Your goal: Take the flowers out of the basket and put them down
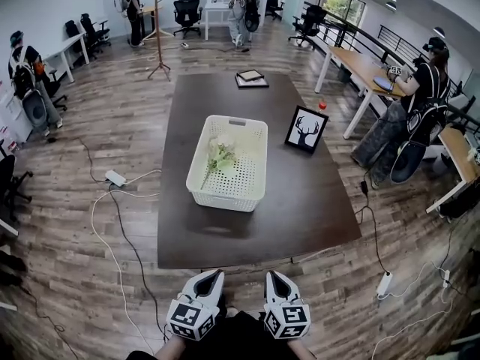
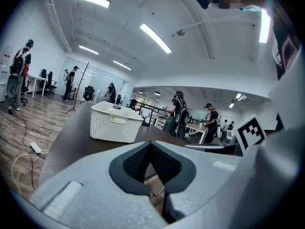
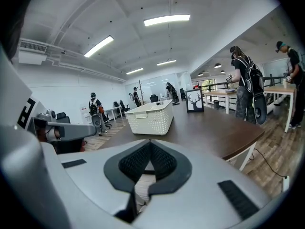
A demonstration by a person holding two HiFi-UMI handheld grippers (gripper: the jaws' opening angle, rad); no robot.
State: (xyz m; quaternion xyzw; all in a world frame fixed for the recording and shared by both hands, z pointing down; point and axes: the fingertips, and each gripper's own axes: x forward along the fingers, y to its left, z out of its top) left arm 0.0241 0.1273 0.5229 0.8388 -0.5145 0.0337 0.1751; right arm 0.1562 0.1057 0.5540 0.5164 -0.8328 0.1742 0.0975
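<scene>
A white perforated basket (image 1: pixel 256 156) stands in the middle of the dark brown table (image 1: pixel 315 201). Pale flowers with green stems (image 1: pixel 219 158) lie inside it, toward its left side. Both grippers hang below the table's near edge, well short of the basket. My left gripper (image 1: pixel 213 277) is shut with nothing between its jaws. My right gripper (image 1: pixel 274 277) is shut and empty too. The basket (image 2: pixel 116 123) shows ahead in the left gripper view, and the basket (image 3: pixel 151 118) also in the right gripper view; the flowers are hidden in both.
A framed deer picture (image 1: pixel 306 130) stands right of the basket. A tablet-like frame (image 1: pixel 250 77) lies at the table's far end. Cables and a power strip (image 1: pixel 115 178) run over the wood floor on the left. People stand at desks around the room.
</scene>
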